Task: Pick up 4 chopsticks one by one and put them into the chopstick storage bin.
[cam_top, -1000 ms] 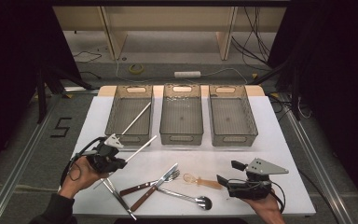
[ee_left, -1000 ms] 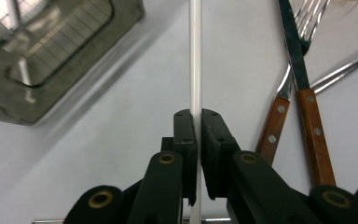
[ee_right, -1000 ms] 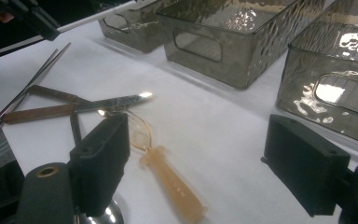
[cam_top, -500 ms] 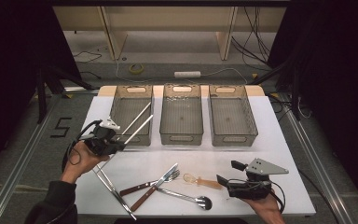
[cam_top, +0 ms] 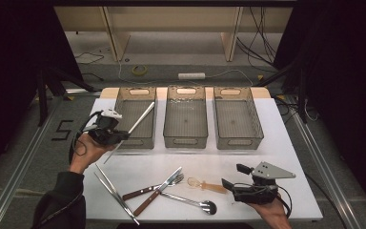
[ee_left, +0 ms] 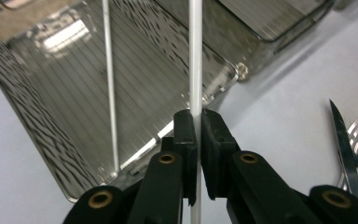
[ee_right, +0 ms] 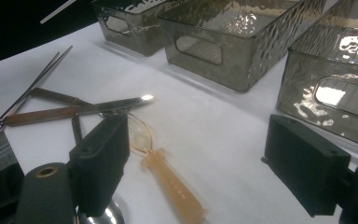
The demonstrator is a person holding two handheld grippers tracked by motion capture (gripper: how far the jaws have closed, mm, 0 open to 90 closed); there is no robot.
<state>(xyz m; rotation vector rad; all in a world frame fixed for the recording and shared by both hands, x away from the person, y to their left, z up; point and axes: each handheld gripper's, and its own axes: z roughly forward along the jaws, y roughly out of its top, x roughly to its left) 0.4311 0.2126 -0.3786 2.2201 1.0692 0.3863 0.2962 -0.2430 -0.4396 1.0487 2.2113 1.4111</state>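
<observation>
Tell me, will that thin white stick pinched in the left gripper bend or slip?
The white stick runs dead straight past the left gripper, so it is probably stiff. It looks smooth and round, gripped near one end, so it might pivot or slide.

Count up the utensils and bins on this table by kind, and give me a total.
Chopsticks: 4, one of them held in the left gripper
Knives: 1
Forks: 1
Spoons: 2, one metal, one clear plastic
Bins: 3
Total: 11
</observation>
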